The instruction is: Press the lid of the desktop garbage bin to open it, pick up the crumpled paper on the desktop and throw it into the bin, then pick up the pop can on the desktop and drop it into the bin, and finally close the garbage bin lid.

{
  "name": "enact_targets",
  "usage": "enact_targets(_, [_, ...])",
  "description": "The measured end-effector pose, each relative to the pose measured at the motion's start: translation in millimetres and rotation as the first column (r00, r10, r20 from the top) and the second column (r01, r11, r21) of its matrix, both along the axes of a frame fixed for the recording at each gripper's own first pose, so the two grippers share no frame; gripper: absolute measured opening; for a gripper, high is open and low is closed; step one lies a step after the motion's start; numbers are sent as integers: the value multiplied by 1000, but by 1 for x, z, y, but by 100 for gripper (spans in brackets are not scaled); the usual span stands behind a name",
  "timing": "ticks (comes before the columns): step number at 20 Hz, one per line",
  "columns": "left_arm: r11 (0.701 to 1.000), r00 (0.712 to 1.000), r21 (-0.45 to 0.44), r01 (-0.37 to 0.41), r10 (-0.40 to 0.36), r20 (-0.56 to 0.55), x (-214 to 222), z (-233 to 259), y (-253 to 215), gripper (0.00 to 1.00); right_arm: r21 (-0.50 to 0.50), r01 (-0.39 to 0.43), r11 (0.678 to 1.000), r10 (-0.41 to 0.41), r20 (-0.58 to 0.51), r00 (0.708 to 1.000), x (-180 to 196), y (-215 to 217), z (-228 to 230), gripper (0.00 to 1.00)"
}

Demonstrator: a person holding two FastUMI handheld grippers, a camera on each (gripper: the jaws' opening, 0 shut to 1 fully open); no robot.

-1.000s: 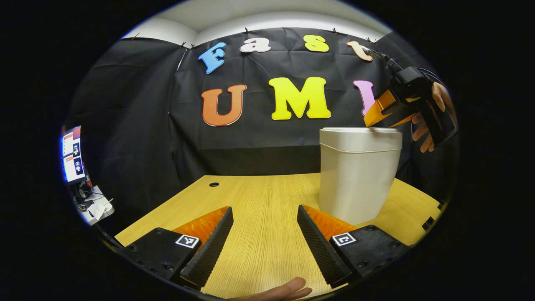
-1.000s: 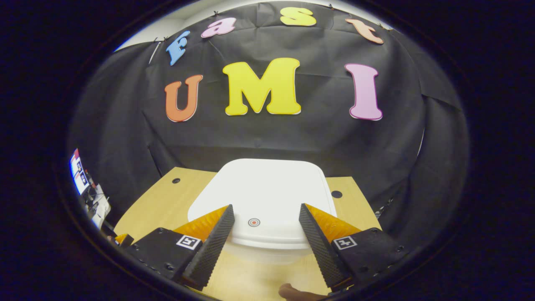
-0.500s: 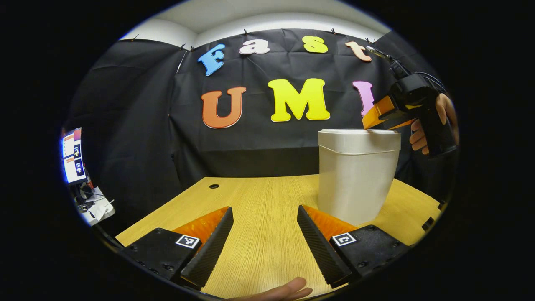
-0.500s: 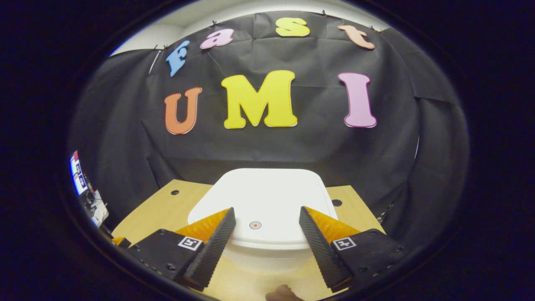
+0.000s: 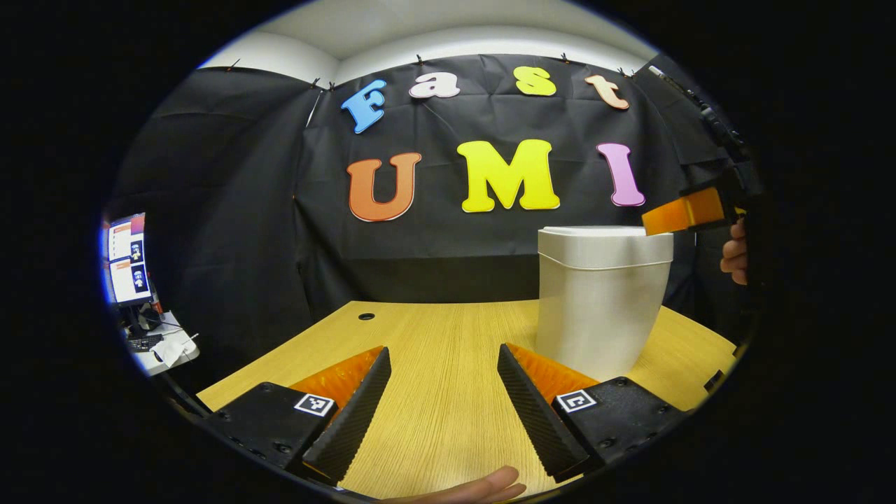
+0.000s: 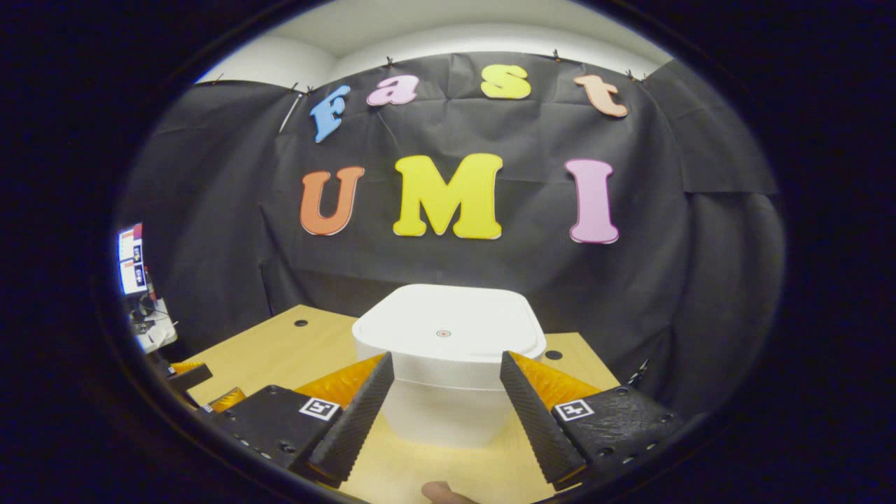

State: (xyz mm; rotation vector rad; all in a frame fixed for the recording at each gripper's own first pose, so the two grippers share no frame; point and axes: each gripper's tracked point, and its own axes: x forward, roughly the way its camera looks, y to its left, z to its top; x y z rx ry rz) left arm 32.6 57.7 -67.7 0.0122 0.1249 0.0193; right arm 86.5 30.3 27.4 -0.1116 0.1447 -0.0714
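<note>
In the left gripper view, the left gripper (image 5: 442, 406) hangs low over the wooden desktop (image 5: 434, 336) with its two fingers spread wide and nothing between them. The white garbage bin (image 5: 600, 301) stands upright on the desktop, ahead and to the right of the fingers, its lid (image 5: 603, 232) down flat. At the far right, level with the bin's top edge, the right gripper (image 5: 682, 212) shows in part, held by a hand (image 5: 733, 253); from this angle it seems just clear of the lid, though contact cannot be ruled out. A monitor (image 5: 128, 259) glows at the far left, beyond the desk.

In the right gripper view, the right gripper (image 6: 442, 413) is likewise spread open and empty. The garbage bin (image 6: 448, 378) stands straight ahead between the lines of the two fingers, apart from them, with the closed lid (image 6: 448, 329) seen from slightly above. A fingertip (image 6: 441, 492) shows at the bottom edge.
</note>
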Motion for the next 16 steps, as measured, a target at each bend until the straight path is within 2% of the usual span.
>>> enact_targets(3, [1000,1000,-10,2,-2,2,-3,1,-5,99,-30,0,1000,3,87,996,-37,-10,-1,95])
enact_targets(6, [999,999,-28,-34,35,30,-10,9,-5,99,-30,-16,999,18,80,997,-68,-22,-21,97])
enact_targets(9, [1000,998,-21,-21,23,59,-15,17,-14,99,-51,-1,999,5,83,997,-91,-40,-35,95])
enact_targets(16, [999,995,-23,39,-37,93,-30,29,-36,99,-6,-39,999,39,115,993,-144,-53,-65,97])
